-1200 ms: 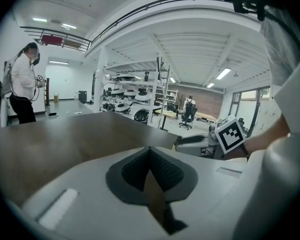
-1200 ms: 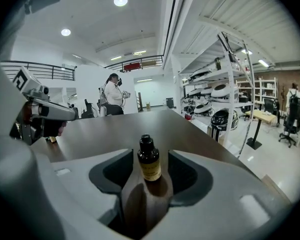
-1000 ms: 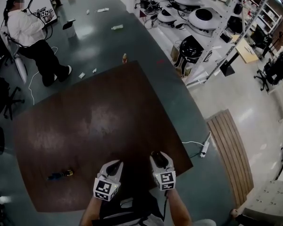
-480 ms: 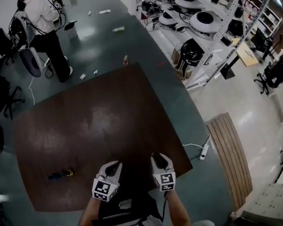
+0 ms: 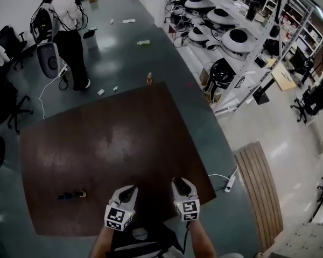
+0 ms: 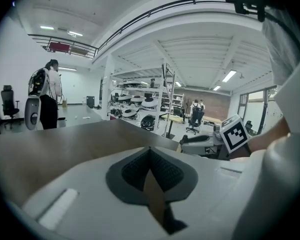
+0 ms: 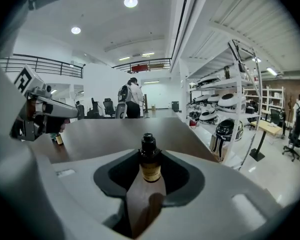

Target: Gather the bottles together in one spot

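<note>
A small amber bottle with a black cap (image 7: 150,165) stands on the brown table (image 5: 113,138) between my right gripper's jaws, whose pads touch its sides; my right gripper (image 5: 178,183) sits at the table's near edge. My left gripper (image 5: 128,191) is beside it with its jaws together and nothing between them. In the left gripper view the jaws (image 6: 150,150) meet over bare tabletop. Two small bottles (image 5: 72,195) lie and stand at the near left; one shows as the brown bottle (image 7: 58,138) in the right gripper view. Another bottle (image 5: 149,78) stands at the table's far corner.
A person (image 5: 64,20) stands by office chairs (image 5: 5,98) on the floor beyond the table's far left. Shelving with round white devices (image 5: 231,31) runs along the right. A slatted wooden bench (image 5: 258,192) and a power strip (image 5: 227,183) lie right of the table.
The person in the background has risen and walked farther off. The head view has tipped up slightly. Both grippers stay at the table's near edge.
</note>
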Motion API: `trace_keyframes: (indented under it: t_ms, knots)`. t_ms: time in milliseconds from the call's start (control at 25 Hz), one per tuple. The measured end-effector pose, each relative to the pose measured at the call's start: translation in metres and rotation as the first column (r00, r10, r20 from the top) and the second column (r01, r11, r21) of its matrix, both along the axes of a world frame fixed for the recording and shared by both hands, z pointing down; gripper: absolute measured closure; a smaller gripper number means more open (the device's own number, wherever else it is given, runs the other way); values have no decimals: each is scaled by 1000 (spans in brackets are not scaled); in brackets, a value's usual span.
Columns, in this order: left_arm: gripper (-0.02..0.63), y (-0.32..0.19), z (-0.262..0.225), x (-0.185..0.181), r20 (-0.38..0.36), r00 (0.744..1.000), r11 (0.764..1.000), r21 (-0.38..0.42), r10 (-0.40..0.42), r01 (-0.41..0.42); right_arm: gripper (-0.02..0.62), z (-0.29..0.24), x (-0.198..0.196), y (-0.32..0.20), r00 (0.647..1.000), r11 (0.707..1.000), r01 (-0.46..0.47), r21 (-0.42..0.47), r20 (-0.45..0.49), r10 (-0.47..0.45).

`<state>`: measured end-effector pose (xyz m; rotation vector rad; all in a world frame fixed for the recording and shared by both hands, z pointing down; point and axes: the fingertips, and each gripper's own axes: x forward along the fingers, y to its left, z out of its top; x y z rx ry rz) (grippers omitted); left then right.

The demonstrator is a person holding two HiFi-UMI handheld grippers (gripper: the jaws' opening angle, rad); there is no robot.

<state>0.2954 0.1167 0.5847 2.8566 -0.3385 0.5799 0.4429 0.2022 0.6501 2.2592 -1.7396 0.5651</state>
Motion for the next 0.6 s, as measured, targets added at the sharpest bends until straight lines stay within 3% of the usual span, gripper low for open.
trace_keyframes:
  t_ms: [280,600]
  knots:
    - [605,-4,-21,-21,-28,995,995,25,-97,97,465,-27,-23,-18,992,992,125,14,-25,-124]
    - [605,-20,-35,-66,-60,971,971,47,-231,234,465,-48,-68,-55,955,956,292,25,-53,-290]
